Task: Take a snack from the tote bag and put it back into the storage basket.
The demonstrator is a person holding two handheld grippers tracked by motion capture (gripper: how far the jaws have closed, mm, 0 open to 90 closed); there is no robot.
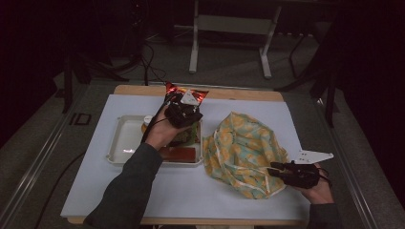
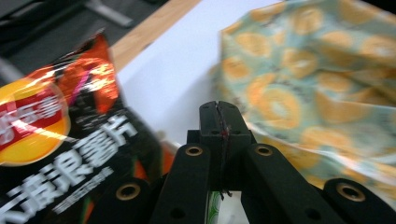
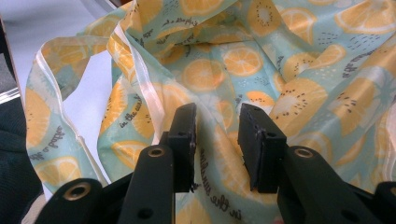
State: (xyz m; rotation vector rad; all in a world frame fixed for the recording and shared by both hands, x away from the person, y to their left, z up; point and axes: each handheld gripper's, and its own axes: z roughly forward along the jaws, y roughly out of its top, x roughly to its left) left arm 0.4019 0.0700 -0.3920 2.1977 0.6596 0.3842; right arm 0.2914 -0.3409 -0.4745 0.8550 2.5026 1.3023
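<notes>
The left hand-held gripper (image 1: 184, 112) is above the white tray (image 1: 125, 138) and its jaws are pressed fully together; whether they pinch the chip bag (image 2: 60, 154) beside them, I cannot tell. The bag stands at the far right part of the tray. The right hand-held gripper (image 3: 217, 140) is partly open with the fruit-print cloth bag (image 1: 243, 152) between its jaws; I cannot tell whether they hold it. The cloth bag lies crumpled on the white surface (image 1: 191, 191), just beside the tray.

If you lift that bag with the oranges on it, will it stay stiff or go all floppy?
Probably floppy: the fruit-print bag lies crumpled in soft folds on the table. Likely light too, since it looks like thin cloth. Its shiny trim may slip a little.
</notes>
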